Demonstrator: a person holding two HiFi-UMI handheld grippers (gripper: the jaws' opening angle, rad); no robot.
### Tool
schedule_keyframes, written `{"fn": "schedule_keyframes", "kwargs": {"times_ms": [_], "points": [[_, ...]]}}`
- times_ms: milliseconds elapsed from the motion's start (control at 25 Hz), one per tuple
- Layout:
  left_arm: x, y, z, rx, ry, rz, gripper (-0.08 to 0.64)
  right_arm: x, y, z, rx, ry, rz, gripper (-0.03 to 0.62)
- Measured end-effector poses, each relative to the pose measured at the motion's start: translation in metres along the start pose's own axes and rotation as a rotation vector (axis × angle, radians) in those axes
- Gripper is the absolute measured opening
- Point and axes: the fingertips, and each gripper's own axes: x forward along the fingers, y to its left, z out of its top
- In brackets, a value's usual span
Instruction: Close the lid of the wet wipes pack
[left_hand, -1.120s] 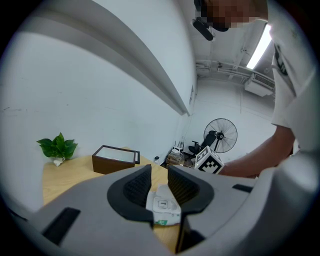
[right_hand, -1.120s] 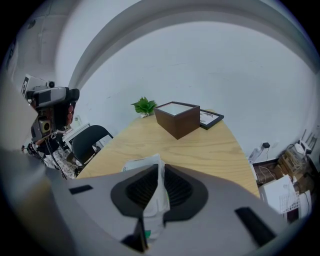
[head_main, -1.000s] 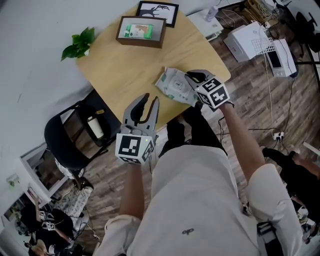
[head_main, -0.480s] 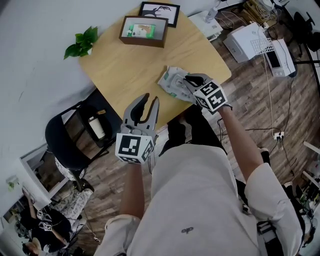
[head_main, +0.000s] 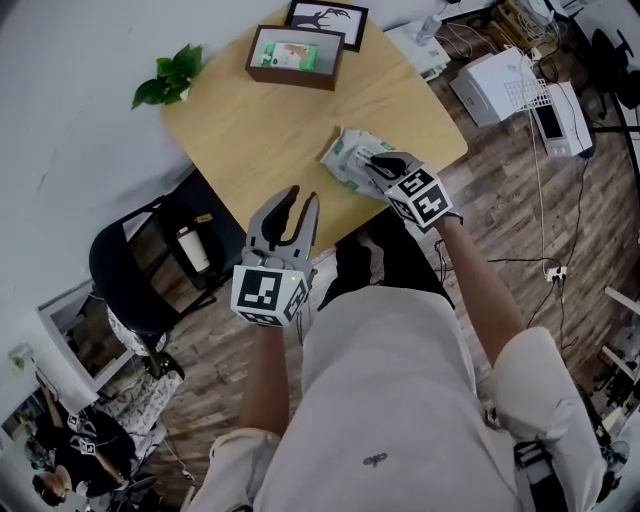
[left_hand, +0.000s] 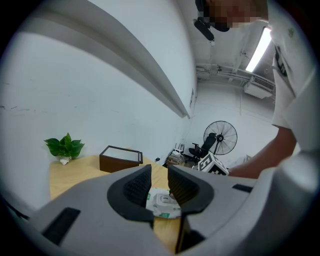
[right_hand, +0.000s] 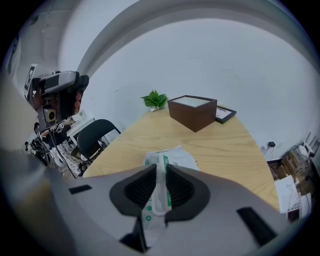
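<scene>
**At the bench (head_main: 250, 130) edge, right gripper (right_hand: 160, 167) clamps wet wipes pack (right_hand: 171, 156)**

Nearest the camera, the left gripper (left_hand: 159, 169) hovers by the bench's near edge, its jaws slightly apart around nothing. Only its view shows the pack's top face and white lid (left_hand: 164, 200), seen through that gap. Whether the lid is down cannot be told.

The right gripper view shows the pack's near edge filling the narrow slot between the pads, and those jaws have just been opening. From the head view, that gripper covers part of the pack.

Farther back stand a brown box (head_main: 295, 57), a framed picture (head_main: 327, 20) just behind it and a potted plant (head_main: 165, 82). A black chair (head_main: 130, 270) sits beside the bench. A standing fan (left_hand: 220, 136) appears only in the left gripper view.
</scene>
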Motion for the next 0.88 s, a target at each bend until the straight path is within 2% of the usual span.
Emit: {"fn": "schedule_keyframes", "kwargs": {"times_ms": [600,720,880], "points": [[-0.008,0.008,-0.005,-0.009,0.004,0.022,0.098,0.019,0.017,-0.018,-0.042,0.065,0.005,0.066],[-0.008,0.01,-0.005,-0.011,0.004,0.027,0.098,0.023,0.015,-0.022,-0.066,0.083,-0.017,0.032],[-0.009,0.011,-0.006,-0.013,0.0,0.032,0.098,0.025,0.015,-0.024,-0.069,0.097,-0.015,0.031]]}}
